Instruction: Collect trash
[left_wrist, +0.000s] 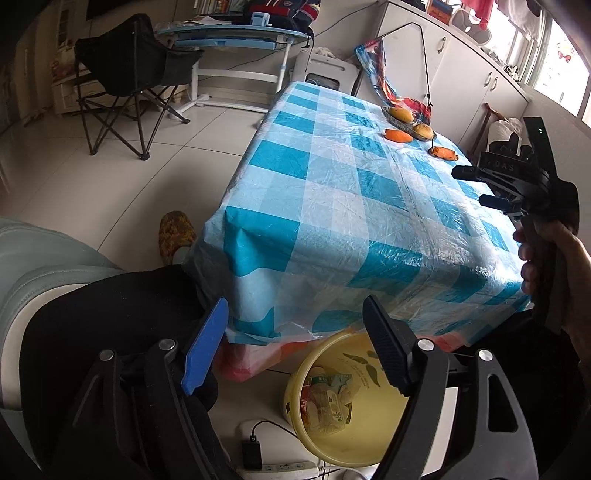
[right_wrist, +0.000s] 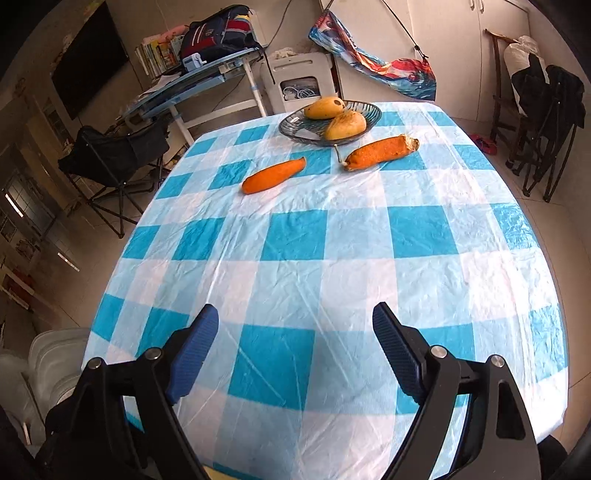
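Note:
A yellow basin (left_wrist: 354, 443) stands on the floor under the table's near edge and holds several pieces of wrapper trash (left_wrist: 325, 402). My left gripper (left_wrist: 295, 325) is open and empty, above the basin and beside the table's near edge. My right gripper (right_wrist: 293, 325) is open and empty, low over the near part of the blue-and-white checked tablecloth (right_wrist: 332, 266). It also shows in the left wrist view (left_wrist: 476, 186), held in a hand at the right. Two orange vegetable pieces lie far on the table: one at left (right_wrist: 273, 176), one at right (right_wrist: 382, 151).
A glass dish (right_wrist: 295, 123) with two yellow mangoes (right_wrist: 345, 125) sits at the table's far end. A power strip (left_wrist: 280, 469) and cable lie on the floor by the basin. A folding chair (left_wrist: 129, 81) and a desk (left_wrist: 232, 37) stand beyond the table. My leg and slipper (left_wrist: 177, 232) are at left.

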